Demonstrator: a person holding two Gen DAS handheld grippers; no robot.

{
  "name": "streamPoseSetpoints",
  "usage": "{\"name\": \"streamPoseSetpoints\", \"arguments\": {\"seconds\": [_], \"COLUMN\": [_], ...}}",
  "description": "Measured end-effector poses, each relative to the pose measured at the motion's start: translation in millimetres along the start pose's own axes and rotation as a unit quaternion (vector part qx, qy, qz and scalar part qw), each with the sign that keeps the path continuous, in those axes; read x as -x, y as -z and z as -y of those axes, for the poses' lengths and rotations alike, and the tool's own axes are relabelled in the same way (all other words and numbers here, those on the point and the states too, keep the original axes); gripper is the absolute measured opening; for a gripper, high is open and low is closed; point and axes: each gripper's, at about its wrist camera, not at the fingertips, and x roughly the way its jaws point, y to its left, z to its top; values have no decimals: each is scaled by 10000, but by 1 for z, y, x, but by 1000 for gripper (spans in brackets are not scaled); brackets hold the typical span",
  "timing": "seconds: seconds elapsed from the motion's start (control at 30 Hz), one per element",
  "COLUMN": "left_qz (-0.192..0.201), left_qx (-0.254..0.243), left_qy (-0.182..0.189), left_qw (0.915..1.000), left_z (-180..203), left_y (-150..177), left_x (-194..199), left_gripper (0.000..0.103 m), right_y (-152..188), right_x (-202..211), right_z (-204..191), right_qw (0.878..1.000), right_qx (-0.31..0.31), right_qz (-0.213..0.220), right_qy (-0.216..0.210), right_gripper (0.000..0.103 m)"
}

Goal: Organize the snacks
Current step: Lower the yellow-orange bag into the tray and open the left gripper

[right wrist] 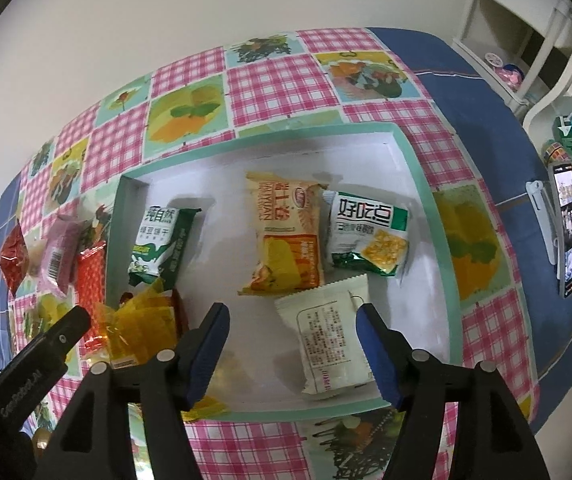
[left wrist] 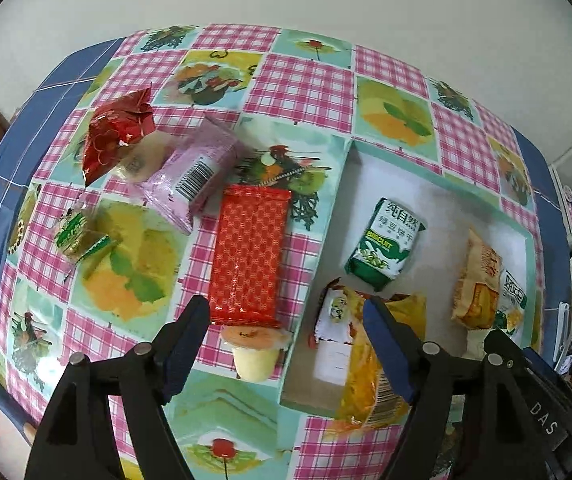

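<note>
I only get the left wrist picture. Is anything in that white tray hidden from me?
Observer: Yes, a white packet with small black print lies in the tray, by its near edge.
Visitor: Is the other gripper near it?
Observer: The right gripper hangs over it, jaws open, holding nothing.
Visitor: What's beside the orange packet?
Observer: A green-and-white packet picturing yellow crackers, touching the orange packet's right edge.

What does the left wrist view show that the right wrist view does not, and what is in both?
Only the left wrist view shows the jelly cup and the small green packet on the tablecloth. Only the right wrist view shows the white packet inside the tray. Both show the green biscuit pack and the red packet.
</note>
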Motion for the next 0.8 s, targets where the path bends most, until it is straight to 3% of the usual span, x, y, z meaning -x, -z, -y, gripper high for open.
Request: {"name": "streamPoseSetpoints", "arguments": {"seconds": [0.07,0.13,0.23,0.8], "left_qz": [19,46,58,259], "left_qx": [-3,4,4,129], "left_qy": [-52,-157,-307,-648], "left_qw": [10000,9999,9995,9975], "left_z": [-1,-2,-5,-19], "left_y": [0,0,0,-2], "left_x": [1,0,-3,2], "left_gripper": [82,94,94,103], "right_y": [0,0,0,0], "right_x": [-1,-3,-4,-3], "right_z": [-2,-5,-8,-14], "right_qw": [10000,9999,9999,9997], "right_qx": [21,76,139,254], "right_qz": [-20,-38,-12,40], "right_qy": [-19,-59,-32,-25], "right_gripper": [71,83,100,103]}}
